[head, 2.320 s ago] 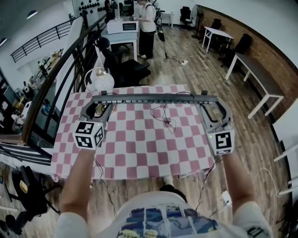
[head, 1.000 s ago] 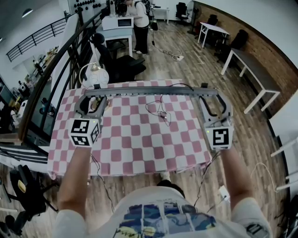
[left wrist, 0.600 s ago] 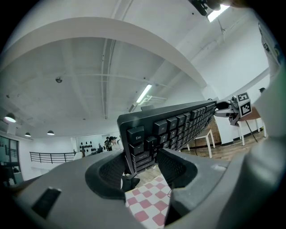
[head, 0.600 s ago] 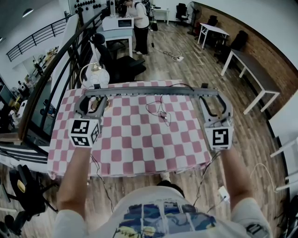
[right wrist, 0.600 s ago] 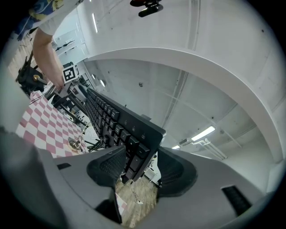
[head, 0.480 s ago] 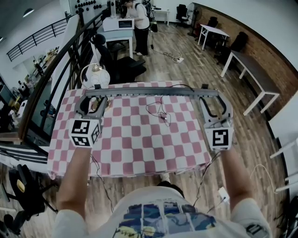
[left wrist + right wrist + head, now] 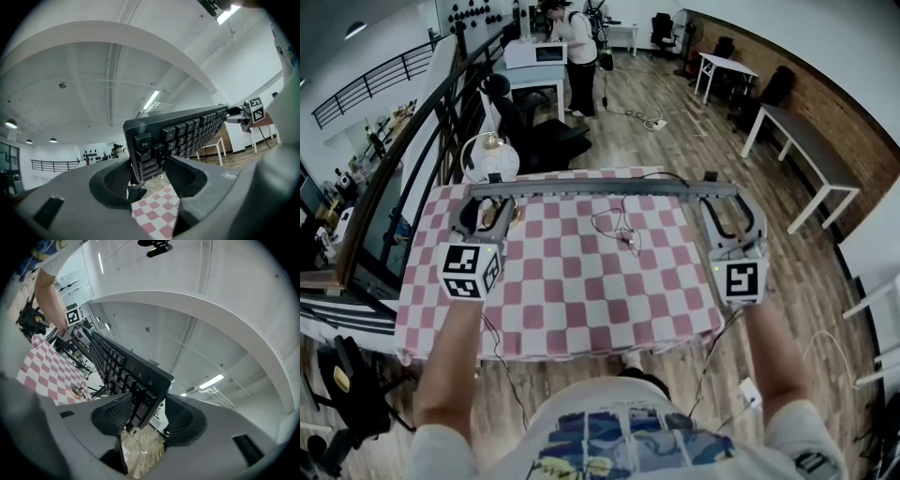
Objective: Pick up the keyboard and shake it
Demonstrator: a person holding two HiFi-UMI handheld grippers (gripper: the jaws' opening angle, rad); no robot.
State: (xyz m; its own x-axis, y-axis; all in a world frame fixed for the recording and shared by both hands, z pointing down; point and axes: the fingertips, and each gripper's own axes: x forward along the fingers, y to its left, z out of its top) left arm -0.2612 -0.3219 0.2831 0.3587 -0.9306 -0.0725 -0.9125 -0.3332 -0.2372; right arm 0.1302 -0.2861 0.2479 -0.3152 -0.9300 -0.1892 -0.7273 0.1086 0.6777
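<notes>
While the checkered desk (image 7: 581, 291) is lying below, the keyboard (image 7: 600, 188) is hanging lifted over its 12 o'clock edge, barely shifting since a second ago, so the shaking is probably pausing or only starting. The left gripper (image 7: 485, 208) at 9 o'clock and the right gripper (image 7: 727, 208) at 3 are clamping its ends, jaws partly spread.

A table (image 7: 555, 348) is standing on the wood floor (image 7: 675, 122), filling the middle of the head view and wearing a pink-and-white checked cloth (image 7: 572, 292). A thin dark cable (image 7: 622, 234) is lying in loose loops just above the cloth's centre. A small round thing (image 7: 78, 390) is sitting on the cloth at the lower left of the right gripper view.
</notes>
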